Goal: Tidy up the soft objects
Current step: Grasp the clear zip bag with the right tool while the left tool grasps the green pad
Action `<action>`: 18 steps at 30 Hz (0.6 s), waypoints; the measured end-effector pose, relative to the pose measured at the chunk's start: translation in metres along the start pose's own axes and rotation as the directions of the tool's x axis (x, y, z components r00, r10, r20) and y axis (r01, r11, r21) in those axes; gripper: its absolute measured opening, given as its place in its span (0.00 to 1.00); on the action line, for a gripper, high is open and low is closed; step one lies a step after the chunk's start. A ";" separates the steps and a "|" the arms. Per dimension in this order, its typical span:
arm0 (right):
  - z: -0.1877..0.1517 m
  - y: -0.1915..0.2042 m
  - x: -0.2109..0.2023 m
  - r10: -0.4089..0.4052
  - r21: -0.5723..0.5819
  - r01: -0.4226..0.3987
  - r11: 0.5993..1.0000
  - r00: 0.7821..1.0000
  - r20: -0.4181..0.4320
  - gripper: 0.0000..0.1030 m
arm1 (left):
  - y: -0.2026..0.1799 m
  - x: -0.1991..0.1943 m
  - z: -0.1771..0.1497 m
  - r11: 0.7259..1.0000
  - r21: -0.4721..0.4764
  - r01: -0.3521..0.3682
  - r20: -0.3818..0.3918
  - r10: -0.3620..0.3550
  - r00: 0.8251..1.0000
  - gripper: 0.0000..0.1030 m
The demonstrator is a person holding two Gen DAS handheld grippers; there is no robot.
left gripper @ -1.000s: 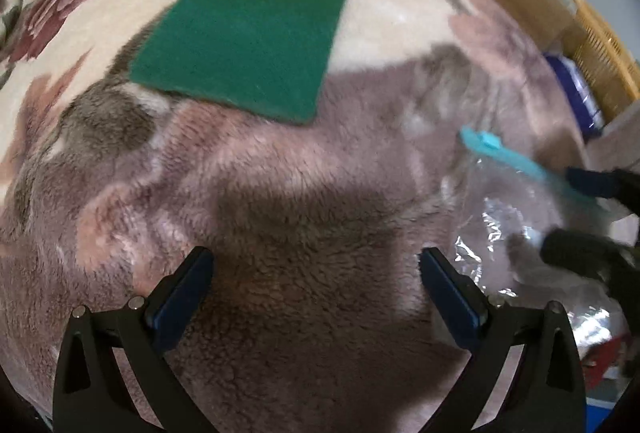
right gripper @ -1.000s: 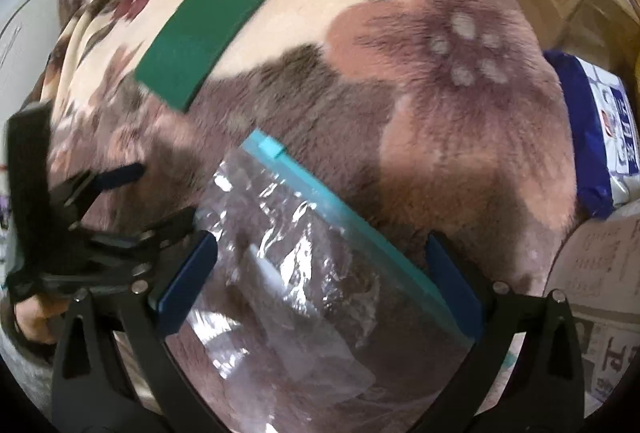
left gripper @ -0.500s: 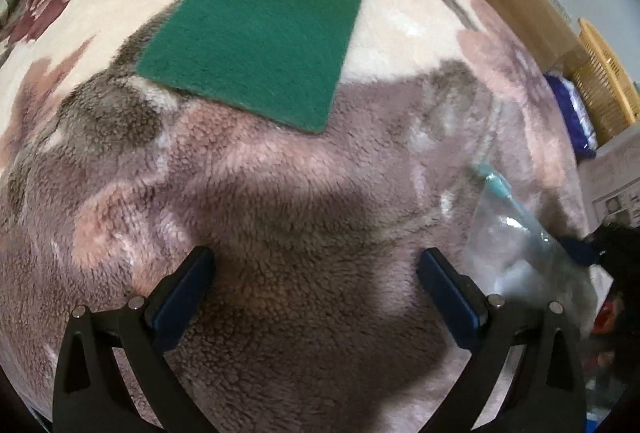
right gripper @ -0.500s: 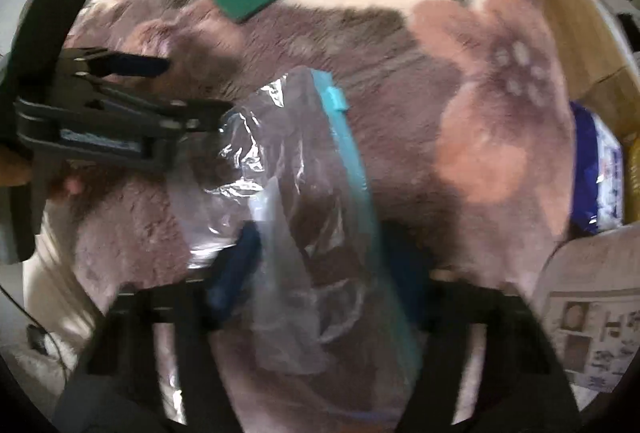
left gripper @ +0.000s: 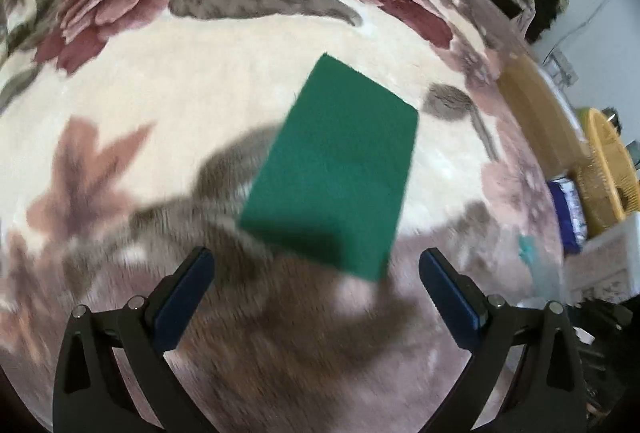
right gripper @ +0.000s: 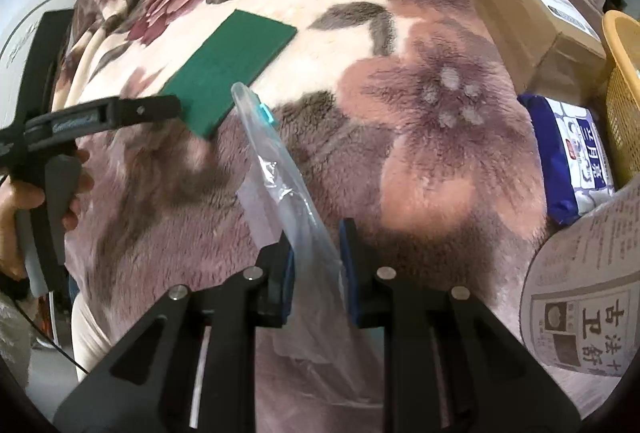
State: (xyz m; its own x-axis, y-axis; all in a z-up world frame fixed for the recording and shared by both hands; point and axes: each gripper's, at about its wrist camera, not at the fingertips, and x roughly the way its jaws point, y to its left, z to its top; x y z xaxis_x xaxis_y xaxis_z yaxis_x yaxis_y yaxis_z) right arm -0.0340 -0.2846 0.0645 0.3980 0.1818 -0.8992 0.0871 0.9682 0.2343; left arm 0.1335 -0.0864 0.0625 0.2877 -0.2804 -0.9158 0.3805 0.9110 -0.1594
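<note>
The right tool (right gripper: 316,261) has just closed its jaws on the clear zip bag (right gripper: 288,189), which rises from its pads over the floral blanket (right gripper: 420,137). The left tool (left gripper: 316,285) stands wide and empty, with the green scouring pad (left gripper: 336,169) lying flat on the blanket just beyond its fingertips.

Soft indoor light; fisheye bends the edges, motion blur smears the blanket (left gripper: 160,105), shadows near.

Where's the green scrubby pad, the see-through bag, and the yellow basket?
green scrubby pad (left gripper: 336,169), left wrist view, middle of its flat top.
see-through bag (right gripper: 280,173), right wrist view, crinkled plastic just below the blue zip strip.
yellow basket (right gripper: 624,93), right wrist view, woven side wall at the right edge.
</note>
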 end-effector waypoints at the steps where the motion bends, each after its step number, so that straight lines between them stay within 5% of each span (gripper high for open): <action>1: 0.002 0.001 -0.001 -0.001 0.008 0.001 1.000 1.000 0.004 0.21 | -0.003 0.006 0.005 1.000 0.018 -0.012 -0.011 0.012 1.000 0.99; 8: 0.010 -0.003 0.011 0.000 0.033 0.000 0.999 1.000 0.001 0.21 | -0.023 0.042 0.025 0.994 0.108 -0.023 -0.057 0.030 0.998 0.99; 13: 0.013 -0.008 0.023 -0.003 0.047 0.003 0.999 1.000 -0.009 0.21 | -0.010 0.041 0.031 0.996 0.023 0.089 -0.049 -0.088 0.995 0.98; 18: 0.018 -0.011 0.030 0.001 0.069 -0.001 0.998 1.000 -0.003 0.21 | -0.003 0.022 0.024 0.959 -0.041 0.279 -0.047 -0.281 0.959 0.96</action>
State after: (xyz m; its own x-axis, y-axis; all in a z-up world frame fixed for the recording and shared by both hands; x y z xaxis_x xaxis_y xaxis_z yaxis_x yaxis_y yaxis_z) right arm -0.0069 -0.2930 0.0413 0.3952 0.1837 -0.9001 0.1496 0.9539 0.2603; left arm 0.1600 -0.1027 0.0518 0.1280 -0.5105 -0.8503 0.4092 0.8081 -0.4236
